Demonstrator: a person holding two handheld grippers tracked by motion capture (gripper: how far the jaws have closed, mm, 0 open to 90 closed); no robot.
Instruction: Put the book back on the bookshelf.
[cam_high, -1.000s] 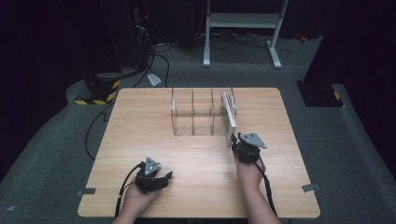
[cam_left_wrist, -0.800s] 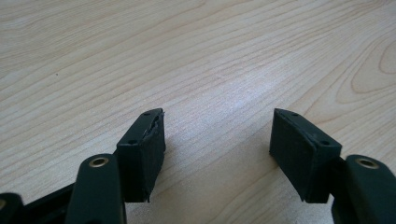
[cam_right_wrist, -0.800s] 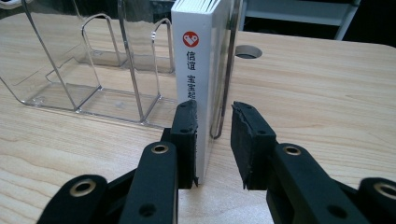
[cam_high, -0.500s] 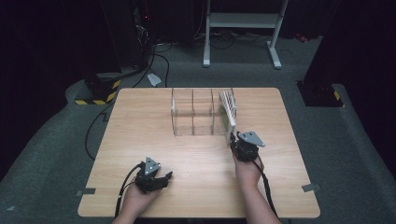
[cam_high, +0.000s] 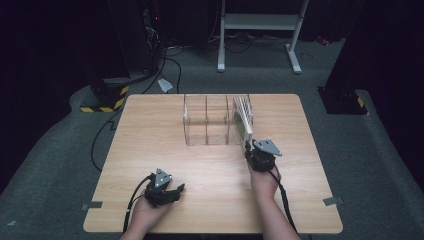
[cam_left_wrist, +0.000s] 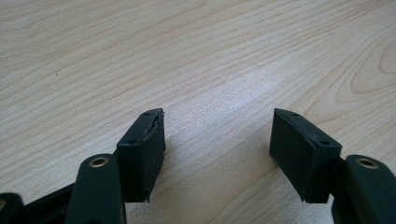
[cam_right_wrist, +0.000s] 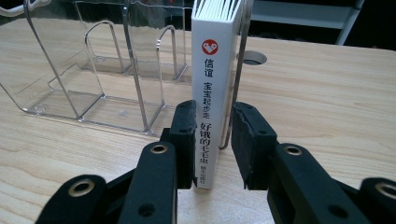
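A white book (cam_right_wrist: 214, 60) with a red logo and Chinese lettering on its spine stands upright in the rightmost slot of a clear plastic rack (cam_right_wrist: 93, 74). From above, the book (cam_high: 243, 116) sits at the right end of the rack (cam_high: 207, 122). My right gripper (cam_right_wrist: 213, 123) has its jaws on either side of the spine. The left pad touches the book, and a narrow gap shows at the right pad, beside the rack's end wall. From above, this right gripper (cam_high: 249, 147) is just in front of the rack. My left gripper (cam_left_wrist: 217, 135) is open over bare wood and appears at the front left (cam_high: 176, 191).
The rack's other two slots hold nothing. A wooden table (cam_high: 150, 135) carries everything, with dark carpet around it. Cables (cam_high: 102, 135) hang off its left side, and a metal stand (cam_high: 257, 22) is behind it. A round cable hole (cam_right_wrist: 254, 57) sits behind the book.
The right gripper and the book have edged slightly toward the rack. The left gripper has stayed in place.
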